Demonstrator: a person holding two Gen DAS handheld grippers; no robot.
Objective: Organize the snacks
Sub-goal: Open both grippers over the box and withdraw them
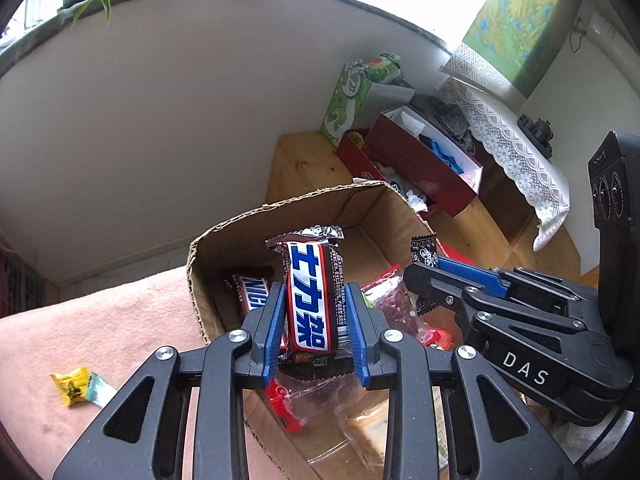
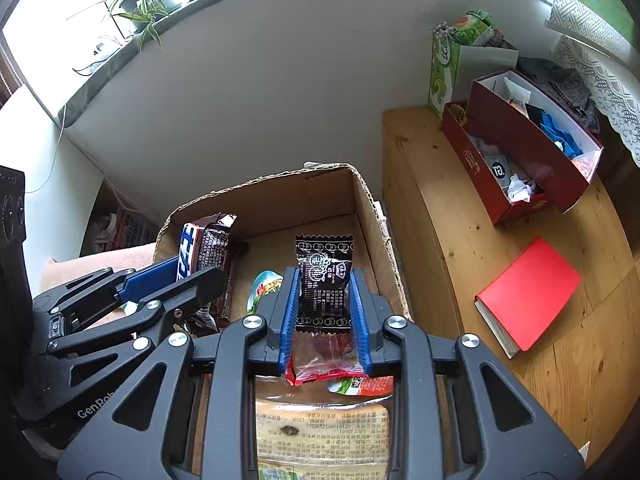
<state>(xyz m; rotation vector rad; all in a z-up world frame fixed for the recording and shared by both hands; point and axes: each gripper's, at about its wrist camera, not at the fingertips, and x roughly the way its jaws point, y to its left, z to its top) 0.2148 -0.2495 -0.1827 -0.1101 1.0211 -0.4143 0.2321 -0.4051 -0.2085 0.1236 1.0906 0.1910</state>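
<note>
My left gripper (image 1: 316,296) is shut on a brown Snickers bar (image 1: 310,300) with blue lettering, held upright over the open cardboard box (image 1: 280,208). My right gripper (image 2: 325,280) is shut on a small black candy packet (image 2: 325,276), also above the box (image 2: 260,196). Each gripper shows in the other's view, the right gripper (image 1: 430,266) on the right and the left gripper (image 2: 192,268) on the left. Inside the box lie another Snickers bar (image 1: 252,296), a red-edged clear packet (image 1: 288,404), a bread pack (image 2: 320,436) and a green-and-red snack bag (image 2: 264,286).
The box stands on a pink cloth (image 1: 100,340), where a yellow candy (image 1: 76,386) lies loose. To the right, the wooden surface (image 2: 440,220) holds a red book (image 2: 528,296), red boxes of odds and ends (image 2: 520,140) and a green carton (image 2: 444,68).
</note>
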